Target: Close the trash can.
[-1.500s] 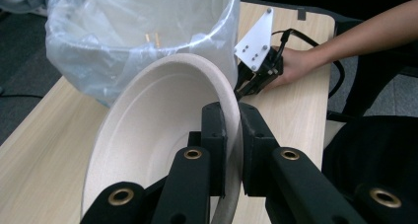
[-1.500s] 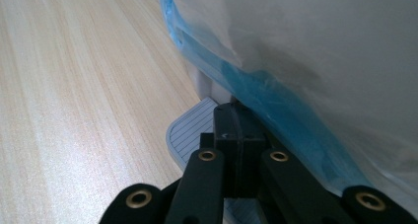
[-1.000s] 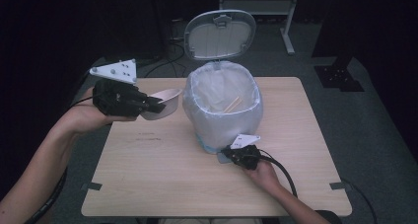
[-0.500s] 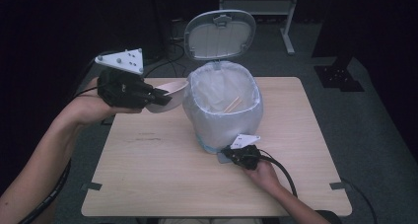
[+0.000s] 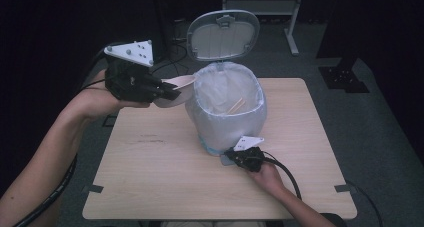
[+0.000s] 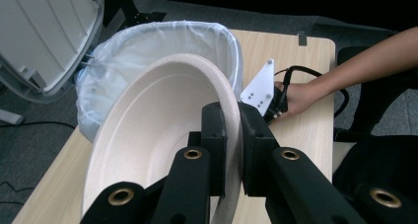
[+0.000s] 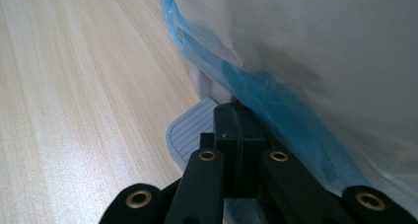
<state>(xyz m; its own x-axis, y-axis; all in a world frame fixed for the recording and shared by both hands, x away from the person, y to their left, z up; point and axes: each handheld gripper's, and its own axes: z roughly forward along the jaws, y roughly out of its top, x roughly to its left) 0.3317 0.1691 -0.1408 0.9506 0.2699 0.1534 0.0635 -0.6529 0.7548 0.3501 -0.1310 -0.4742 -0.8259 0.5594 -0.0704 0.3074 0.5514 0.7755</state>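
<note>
Left gripper (image 5: pixel 167 91) fingers (image 6: pixel 217 135) are clamped on the rim of a paper bowl (image 6: pixel 157 135) — held tilted just at 9 o'clock of the lined pedal bin (image 5: pixel 227 112). Right gripper (image 7: pixel 236 130) fingers are closed, pressing the bin's pedal (image 7: pixel 190 130) at its 6 o'clock base — lid (image 5: pixel 223 34) stands open on the table (image 5: pixel 150 187).

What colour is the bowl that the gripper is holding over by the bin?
The bowl is a plain creamy off-white, with no pattern. The left gripper view shows it best.
</note>
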